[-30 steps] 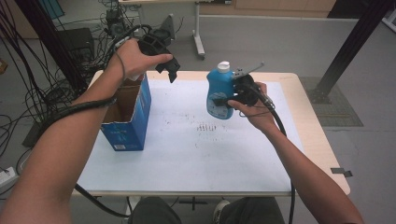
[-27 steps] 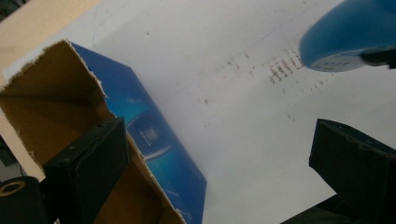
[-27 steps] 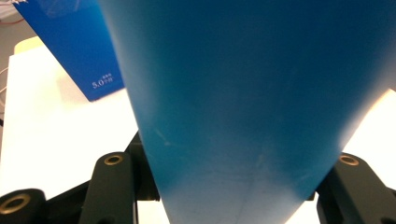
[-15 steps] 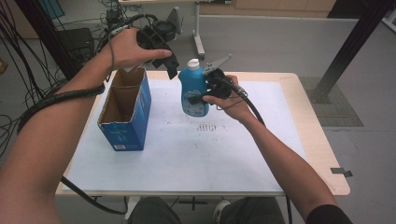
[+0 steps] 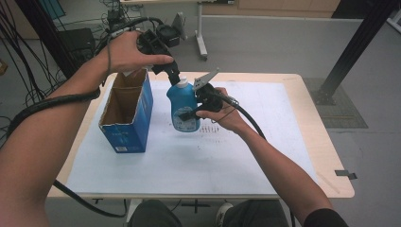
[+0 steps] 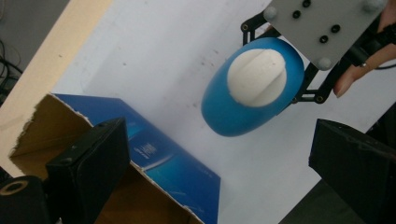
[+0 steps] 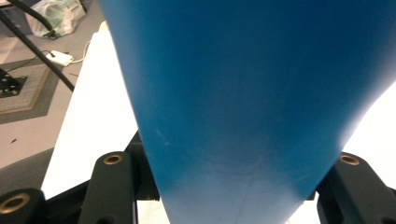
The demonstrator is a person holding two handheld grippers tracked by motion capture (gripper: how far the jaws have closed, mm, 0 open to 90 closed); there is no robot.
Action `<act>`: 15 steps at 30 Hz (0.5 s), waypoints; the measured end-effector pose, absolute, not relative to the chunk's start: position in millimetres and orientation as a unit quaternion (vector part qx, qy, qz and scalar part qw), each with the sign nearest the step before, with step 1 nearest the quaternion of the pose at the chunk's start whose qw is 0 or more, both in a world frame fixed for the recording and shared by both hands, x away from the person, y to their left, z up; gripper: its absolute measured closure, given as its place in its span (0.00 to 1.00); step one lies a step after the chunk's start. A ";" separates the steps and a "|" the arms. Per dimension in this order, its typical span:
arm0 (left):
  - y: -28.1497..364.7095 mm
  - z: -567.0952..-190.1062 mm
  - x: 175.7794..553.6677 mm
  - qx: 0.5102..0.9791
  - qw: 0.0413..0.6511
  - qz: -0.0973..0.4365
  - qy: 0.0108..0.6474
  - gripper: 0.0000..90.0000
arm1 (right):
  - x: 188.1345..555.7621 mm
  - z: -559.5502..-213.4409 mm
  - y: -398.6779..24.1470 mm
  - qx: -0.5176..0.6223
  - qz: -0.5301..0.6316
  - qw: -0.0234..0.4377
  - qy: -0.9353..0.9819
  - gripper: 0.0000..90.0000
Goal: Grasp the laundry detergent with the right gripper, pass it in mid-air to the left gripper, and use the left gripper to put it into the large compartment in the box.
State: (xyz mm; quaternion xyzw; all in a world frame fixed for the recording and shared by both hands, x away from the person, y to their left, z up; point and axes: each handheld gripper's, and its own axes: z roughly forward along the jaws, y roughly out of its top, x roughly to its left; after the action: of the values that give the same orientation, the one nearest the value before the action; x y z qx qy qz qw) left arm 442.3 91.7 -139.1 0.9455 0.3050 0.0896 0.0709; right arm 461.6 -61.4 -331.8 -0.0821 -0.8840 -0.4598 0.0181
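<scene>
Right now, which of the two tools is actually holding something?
The right tool: its jaws clamp the blue bottle. The left tool hovers open above the white cap.

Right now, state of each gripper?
Left gripper: open, jaws apart above the blue bottle, nothing held.
Right gripper: shut on the blue bottle, held off the table.

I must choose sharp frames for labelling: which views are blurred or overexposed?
High view: evenly lit, mostly sharp, bottle and box clear. Left gripper view: bottle cap slightly soft, near jaws blurred. Right gripper view: bottle too close, out of focus; table washed out white.
</scene>
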 end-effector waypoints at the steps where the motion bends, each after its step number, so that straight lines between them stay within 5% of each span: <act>1: 90.7 -140.6 440.6 0.947 0.069 0.090 0.302 0.06 | 459.7 -334.3 -60.9 -0.080 -0.461 0.019 -0.884 0.48; 15: 76.1 -151.2 430.5 0.962 0.054 0.080 0.256 0.07 | 445.7 -342.9 -66.8 -0.065 -0.476 0.023 -0.877 0.48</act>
State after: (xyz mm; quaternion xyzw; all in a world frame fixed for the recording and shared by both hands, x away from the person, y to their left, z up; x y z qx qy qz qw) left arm 430.5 76.1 -151.2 0.9617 0.2564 0.0803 0.0537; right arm 445.7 -66.8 -342.9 -0.0655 -0.8766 -0.4762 0.0230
